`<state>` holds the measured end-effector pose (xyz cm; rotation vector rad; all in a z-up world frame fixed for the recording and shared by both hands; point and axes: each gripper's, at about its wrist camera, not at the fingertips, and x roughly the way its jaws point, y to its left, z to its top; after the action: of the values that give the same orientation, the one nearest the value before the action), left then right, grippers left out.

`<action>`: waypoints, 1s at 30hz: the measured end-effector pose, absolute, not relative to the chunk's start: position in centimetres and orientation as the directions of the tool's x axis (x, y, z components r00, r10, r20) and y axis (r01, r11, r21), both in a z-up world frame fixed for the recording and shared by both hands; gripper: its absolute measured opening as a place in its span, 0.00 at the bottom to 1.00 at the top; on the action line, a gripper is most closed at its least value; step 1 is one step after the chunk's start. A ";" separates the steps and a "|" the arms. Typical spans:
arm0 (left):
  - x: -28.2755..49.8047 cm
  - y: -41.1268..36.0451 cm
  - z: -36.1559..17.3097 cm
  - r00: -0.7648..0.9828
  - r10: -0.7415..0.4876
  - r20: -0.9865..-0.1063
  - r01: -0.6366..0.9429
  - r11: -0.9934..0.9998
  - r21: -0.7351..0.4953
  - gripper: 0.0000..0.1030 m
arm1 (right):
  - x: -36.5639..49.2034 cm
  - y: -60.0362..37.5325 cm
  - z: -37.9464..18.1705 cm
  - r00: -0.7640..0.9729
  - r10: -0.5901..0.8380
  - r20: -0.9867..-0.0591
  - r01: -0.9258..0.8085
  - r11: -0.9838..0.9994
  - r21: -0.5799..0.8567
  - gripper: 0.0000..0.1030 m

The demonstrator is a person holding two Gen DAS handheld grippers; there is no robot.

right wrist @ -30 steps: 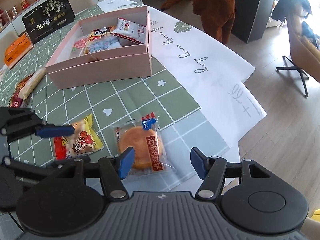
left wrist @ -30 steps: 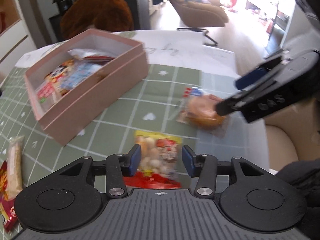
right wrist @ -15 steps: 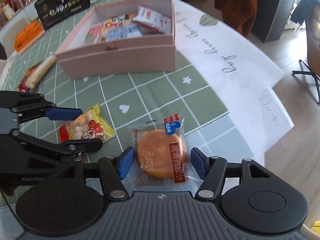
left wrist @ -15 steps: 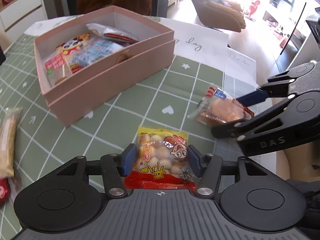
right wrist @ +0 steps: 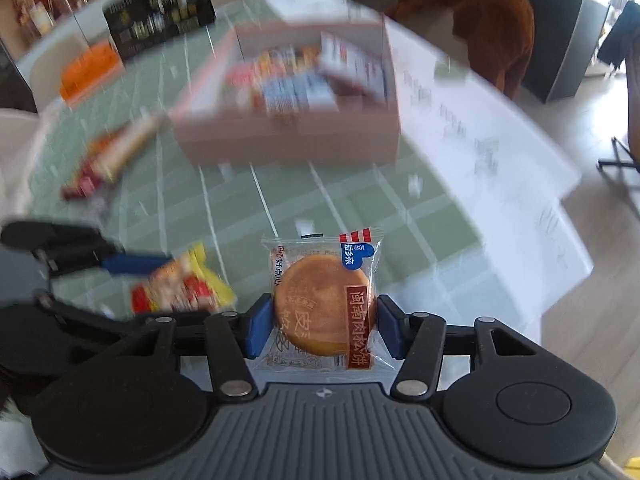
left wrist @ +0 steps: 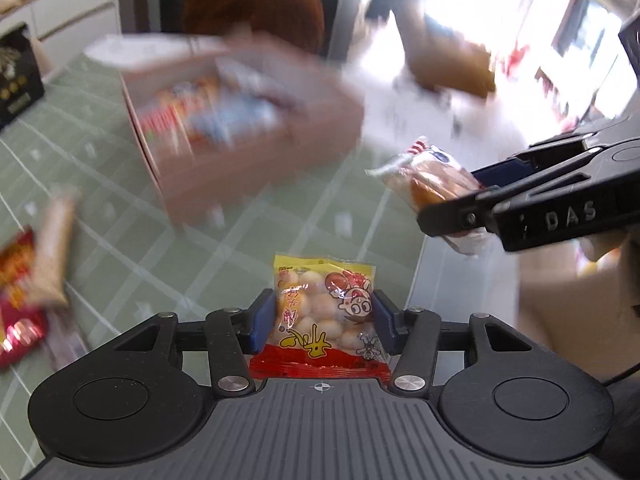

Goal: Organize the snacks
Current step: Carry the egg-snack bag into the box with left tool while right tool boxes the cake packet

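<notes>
A yellow and red bag of round snacks [left wrist: 320,300] sits between the blue pads of my left gripper [left wrist: 323,309], lifted off the green checked cloth; the jaws are closing and the pads press its sides. My right gripper [right wrist: 323,316] is also closing, and its pads squeeze a clear-wrapped round pastry [right wrist: 320,300]. In the left wrist view the right gripper [left wrist: 448,196] carries the pastry [left wrist: 424,176] at the right. In the right wrist view the left gripper [right wrist: 160,284] holds the bag [right wrist: 180,288] at the lower left. The open pink box [left wrist: 240,168] [right wrist: 288,144], holding several snacks, stands ahead, blurred.
A beige snack bar [left wrist: 52,256] and a red packet [left wrist: 16,300] lie on the cloth at the left. A black box [right wrist: 160,12] and an orange box [right wrist: 90,68] stand at the far side. A brown plush [right wrist: 480,12] sits behind the table; white cloth [right wrist: 460,120] runs to its right edge.
Both grippers have closed on their packs and risen, lifting the bag and the pastry off the cloth. The pink box now looks nearer and blurred.
</notes>
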<state>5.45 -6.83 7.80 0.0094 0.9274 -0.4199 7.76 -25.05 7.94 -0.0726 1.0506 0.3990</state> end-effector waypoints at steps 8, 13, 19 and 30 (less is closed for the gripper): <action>11.4 -1.5 18.2 0.824 -0.282 -0.492 0.185 0.954 -0.237 0.56 | 11.8 -25.8 23.2 0.719 0.355 -0.598 -0.358 0.926 0.119 0.53; 17.1 -3.3 14.3 0.765 -0.281 -0.579 0.173 0.956 -0.236 0.56 | 14.4 -25.3 23.3 0.743 0.297 -0.600 -0.320 0.945 0.071 0.53; 19.0 -4.9 8.2 0.679 -0.285 -0.676 0.139 0.955 -0.263 0.56 | 15.8 -24.3 18.0 0.666 0.262 -0.698 -0.294 0.953 0.077 0.53; 14.0 4.3 10.6 0.781 -0.244 -0.575 -0.036 0.901 -0.432 0.55 | 22.2 -19.3 12.3 0.589 0.267 -0.763 -0.332 0.940 0.072 0.53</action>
<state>14.02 4.33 10.55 -0.4421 0.6701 -0.1164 22.24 -19.26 12.34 -0.0806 0.8739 0.3491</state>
